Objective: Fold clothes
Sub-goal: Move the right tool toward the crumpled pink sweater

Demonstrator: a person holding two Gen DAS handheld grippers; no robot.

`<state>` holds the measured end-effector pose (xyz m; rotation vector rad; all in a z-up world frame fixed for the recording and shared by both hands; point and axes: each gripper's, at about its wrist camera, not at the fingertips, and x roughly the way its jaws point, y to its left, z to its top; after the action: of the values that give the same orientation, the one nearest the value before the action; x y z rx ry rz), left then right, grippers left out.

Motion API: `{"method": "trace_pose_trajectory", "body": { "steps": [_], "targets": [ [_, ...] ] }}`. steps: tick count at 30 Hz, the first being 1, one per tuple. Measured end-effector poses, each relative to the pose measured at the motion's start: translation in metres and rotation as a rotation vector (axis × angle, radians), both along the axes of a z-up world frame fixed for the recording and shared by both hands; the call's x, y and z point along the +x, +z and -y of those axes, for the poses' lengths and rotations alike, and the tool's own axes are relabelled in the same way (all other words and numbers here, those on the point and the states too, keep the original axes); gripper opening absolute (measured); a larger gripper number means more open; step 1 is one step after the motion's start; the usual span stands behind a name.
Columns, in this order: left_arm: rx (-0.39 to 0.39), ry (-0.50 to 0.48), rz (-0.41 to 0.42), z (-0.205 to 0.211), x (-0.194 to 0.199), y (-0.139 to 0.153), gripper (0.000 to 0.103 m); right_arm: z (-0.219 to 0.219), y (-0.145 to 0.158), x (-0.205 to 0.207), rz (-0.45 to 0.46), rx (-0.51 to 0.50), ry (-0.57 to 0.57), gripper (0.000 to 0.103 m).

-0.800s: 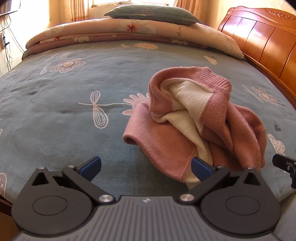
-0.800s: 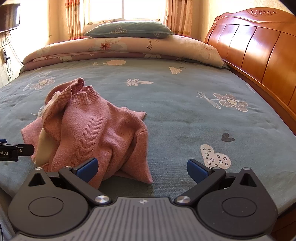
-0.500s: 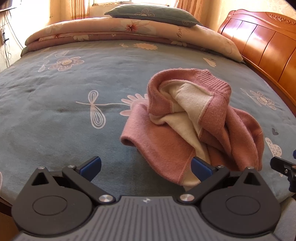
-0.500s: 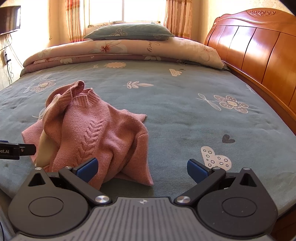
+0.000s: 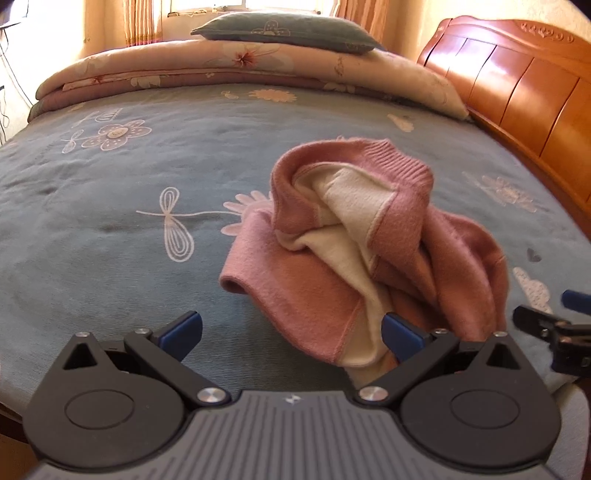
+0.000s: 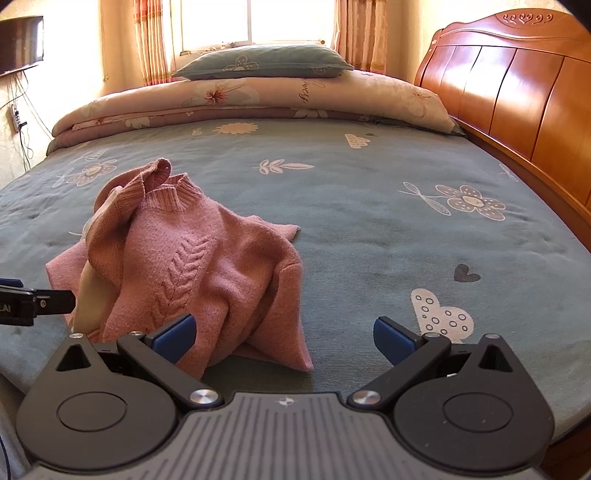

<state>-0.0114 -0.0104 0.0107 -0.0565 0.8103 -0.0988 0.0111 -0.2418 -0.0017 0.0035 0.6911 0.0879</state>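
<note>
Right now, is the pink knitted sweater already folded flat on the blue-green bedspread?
No, the pink knitted sweater lies crumpled in a heap on the bedspread.

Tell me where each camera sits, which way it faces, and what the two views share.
Left wrist: rides the left gripper, looking along its open fingers and down over the bed at the pink sweater; the right gripper's tip shows at right.
Right wrist: rides the right gripper, facing the window end; fingers open; left gripper's tip at left.
Shared: sweater, pillow, folded quilt, headboard.
</note>
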Motion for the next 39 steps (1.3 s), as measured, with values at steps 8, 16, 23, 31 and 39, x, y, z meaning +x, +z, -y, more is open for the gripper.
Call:
{"method": "trace_pose_trajectory", "body": {
  "steps": [8,16,23,31,39],
  "targets": [
    [0.031,-0.018,-0.072,0.002,0.006,-0.003,0.102,0.004,-0.004,0.002,0.001,0.026,0.006,0.103],
    [0.061,-0.032,-0.047,0.006,0.001,0.001,0.102,0.004,-0.005,0.005,0.003,0.036,0.024,0.103],
    [0.015,-0.064,-0.089,0.006,0.007,0.000,0.102,-0.002,-0.003,0.006,0.017,0.028,0.059,0.103],
    [0.084,-0.056,-0.053,0.014,0.000,0.003,0.102,-0.006,-0.003,0.009,0.008,0.022,0.074,0.103],
    [0.069,-0.084,0.013,0.012,-0.009,0.009,0.102,-0.009,0.001,0.006,-0.016,-0.007,0.069,0.103]
  ]
}}
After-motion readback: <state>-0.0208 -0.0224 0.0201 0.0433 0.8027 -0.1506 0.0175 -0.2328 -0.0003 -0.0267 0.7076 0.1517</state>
